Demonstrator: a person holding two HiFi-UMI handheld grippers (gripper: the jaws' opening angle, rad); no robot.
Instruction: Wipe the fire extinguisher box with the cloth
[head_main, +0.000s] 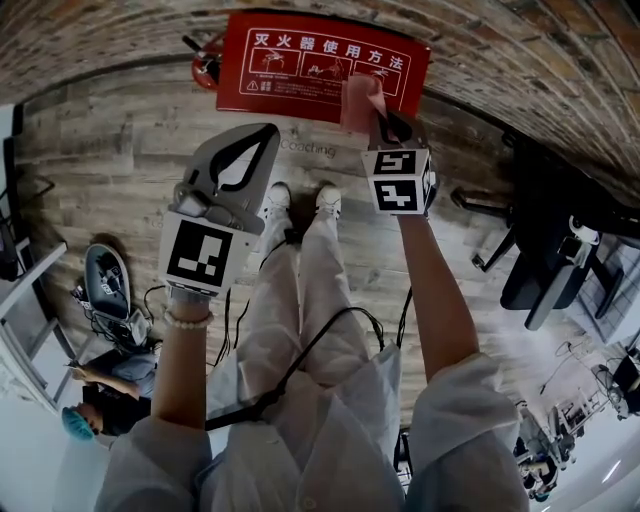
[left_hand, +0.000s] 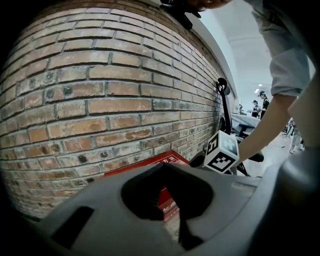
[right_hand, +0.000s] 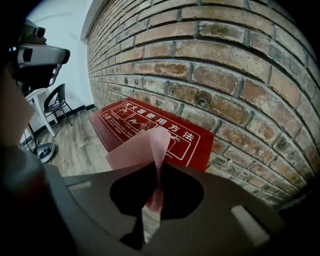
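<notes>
R gripper (right_hand: 159, 172) pinches pink cloth (right_hand: 145, 147) at red box (right_hand: 125, 125); L gripper (left_hand: 165, 167) closed, empty

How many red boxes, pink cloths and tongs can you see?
Red box: 1
Pink cloth: 1
Tongs: 2, the left tongs and the right tongs
Total: 4

Head view steeply down, gripper views facing brick wall (left_hand: 100, 90), all share box (head_main: 300, 65)
</notes>
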